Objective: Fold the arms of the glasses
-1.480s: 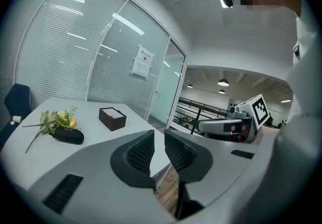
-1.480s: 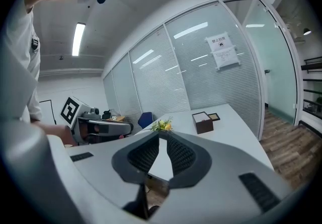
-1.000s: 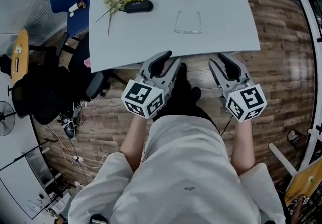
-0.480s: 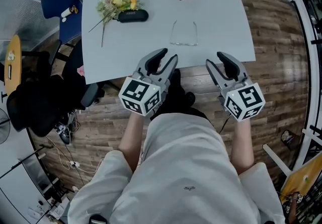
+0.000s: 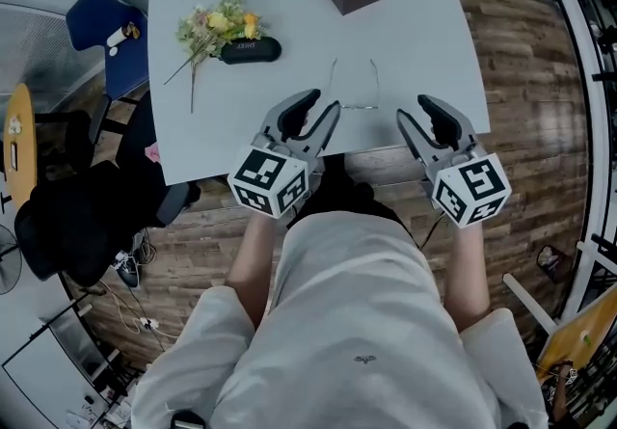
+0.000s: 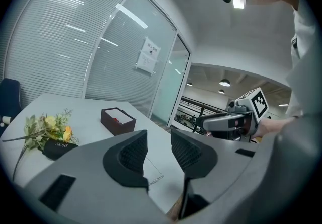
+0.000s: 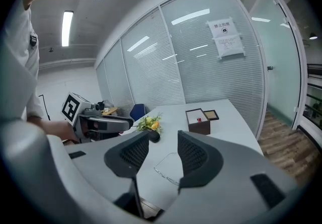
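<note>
On the head view I get bright, even overhead light. The pale counter (image 5: 424,32) reads flat with no glare and drops only a soft shadow on the wooden floor (image 5: 540,147) under its near edge, and everything stays sharp though straight lines bow toward the frame's edges. Both gripper views are heavily fisheyed inside a dark round vignette, with the blinds (image 6: 45,42) curving and the ceiling strip light (image 7: 66,27) and the reflections in the glass burned to white. The fingers (image 6: 128,157) up close sit dark, their inner faces in shade.

Tool (image 6: 158,141) just opened, empty, glasses (image 6: 153,174) beyond
</note>
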